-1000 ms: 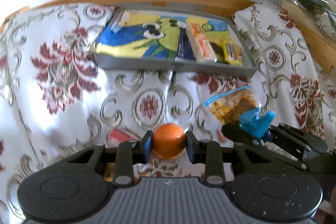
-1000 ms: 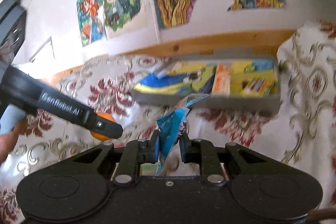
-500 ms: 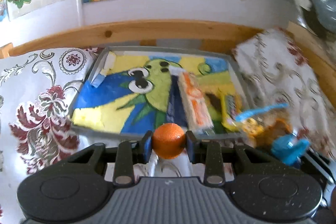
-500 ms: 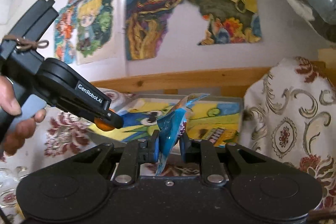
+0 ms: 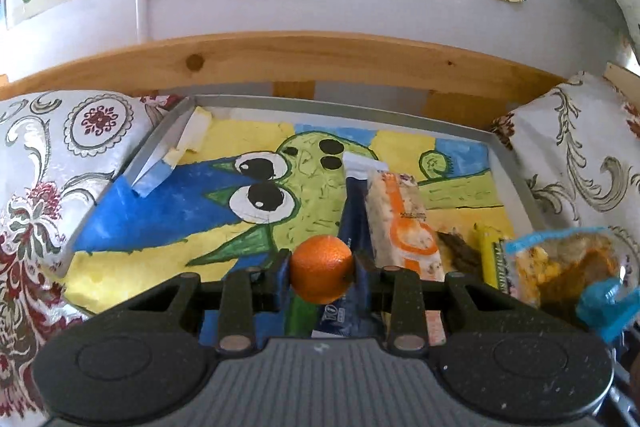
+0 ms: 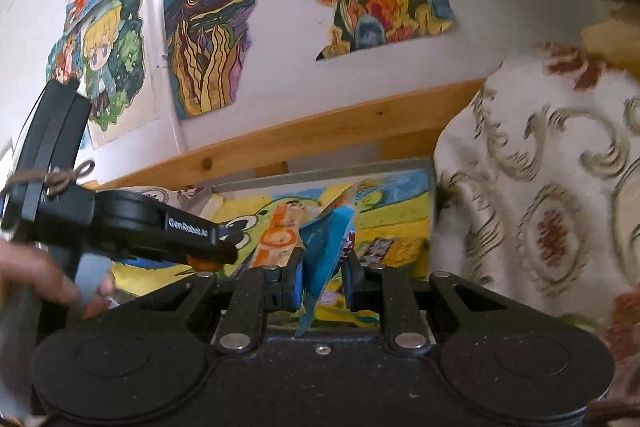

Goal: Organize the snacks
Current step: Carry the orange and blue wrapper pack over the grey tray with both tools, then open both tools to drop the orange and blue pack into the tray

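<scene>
I see a small round orange (image 5: pixel 321 274), peel glossy, pinched between my left tongs (image 5: pixel 321 277) above the near edge of the grey tray (image 5: pixel 516 183). My right tongs (image 6: pixel 321 281) clamp a crinkled blue snack bag (image 6: pixel 326 247), standing upright. In the tray, on its painted liner, lie a dark blue packet (image 5: pixel 354 211), an orange-and-white bar (image 5: pixel 404 223) just beside it, and a yellow wrapper (image 5: pixel 494 255) further right.
</scene>
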Demonstrator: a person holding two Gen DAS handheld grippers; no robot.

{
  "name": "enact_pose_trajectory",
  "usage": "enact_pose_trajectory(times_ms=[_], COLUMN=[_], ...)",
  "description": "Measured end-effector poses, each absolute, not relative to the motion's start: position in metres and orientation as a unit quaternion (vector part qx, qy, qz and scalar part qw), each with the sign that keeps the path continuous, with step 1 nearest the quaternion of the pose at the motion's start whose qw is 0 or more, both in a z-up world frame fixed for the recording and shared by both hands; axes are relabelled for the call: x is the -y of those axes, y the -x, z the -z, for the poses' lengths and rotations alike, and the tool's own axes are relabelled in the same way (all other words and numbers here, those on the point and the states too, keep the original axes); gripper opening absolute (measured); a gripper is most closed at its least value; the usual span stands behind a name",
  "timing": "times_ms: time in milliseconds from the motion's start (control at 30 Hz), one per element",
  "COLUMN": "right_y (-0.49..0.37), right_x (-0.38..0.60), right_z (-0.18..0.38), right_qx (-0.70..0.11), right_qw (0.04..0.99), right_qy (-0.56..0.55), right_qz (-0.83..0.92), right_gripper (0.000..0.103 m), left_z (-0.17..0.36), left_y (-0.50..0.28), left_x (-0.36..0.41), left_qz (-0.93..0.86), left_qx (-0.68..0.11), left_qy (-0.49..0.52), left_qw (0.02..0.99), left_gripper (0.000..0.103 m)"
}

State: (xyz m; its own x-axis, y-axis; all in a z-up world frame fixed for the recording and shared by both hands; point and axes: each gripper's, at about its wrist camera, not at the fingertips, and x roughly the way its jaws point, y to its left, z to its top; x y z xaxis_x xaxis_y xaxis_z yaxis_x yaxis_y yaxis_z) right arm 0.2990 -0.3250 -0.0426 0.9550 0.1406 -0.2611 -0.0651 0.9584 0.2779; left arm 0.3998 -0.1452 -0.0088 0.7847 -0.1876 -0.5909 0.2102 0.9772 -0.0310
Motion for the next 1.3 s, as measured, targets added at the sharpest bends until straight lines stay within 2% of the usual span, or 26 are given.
enact_pose_trajectory(times_ms=[467,633,733,833,900,1100,1300], right_y=[-0.316,-0.318,-0.318,-0.316,-0.314,-0.31,-0.301], right_x=[0.313,0.315,0.317,0.317,0.317,0.317,0.318], right_z=[0.051,0.053,0.053,0.051,0.049,0.043,0.032], right_qx=[-0.158,-0.16,-0.159,-0.152,-0.147,-0.137,-0.131], right_qw=[0.98,0.982,0.983,0.984,0.986,0.988,0.99], right_qy=[-0.113,-0.094,-0.093,-0.087,-0.083,-0.067,-0.052], right_qz=[-0.048,-0.023,-0.017,-0.011,-0.008,0.006,0.023], right_gripper=[0.019,0.025,0.032,0.047,0.057,0.075,0.09], left_z=[0.029,0.031,0.032,0.033,0.033,0.031,0.026], left_y=[-0.406,-0.407,-0.406,-0.406,-0.405,-0.4,-0.389], left_x=[0.14,0.138,0.138,0.138,0.137,0.134,0.123], left_qz=[0.094,0.092,0.091,0.09,0.089,0.077,0.045], left_qx=[-0.317,-0.321,-0.321,-0.323,-0.322,-0.316,-0.313], left_qy=[-0.008,-0.002,-0.003,0.001,0.0,0.0,0.013], left_qw=[0.944,0.942,0.943,0.942,0.942,0.946,0.949], left_gripper=[0.037,0.041,0.044,0.049,0.059,0.083,0.099])
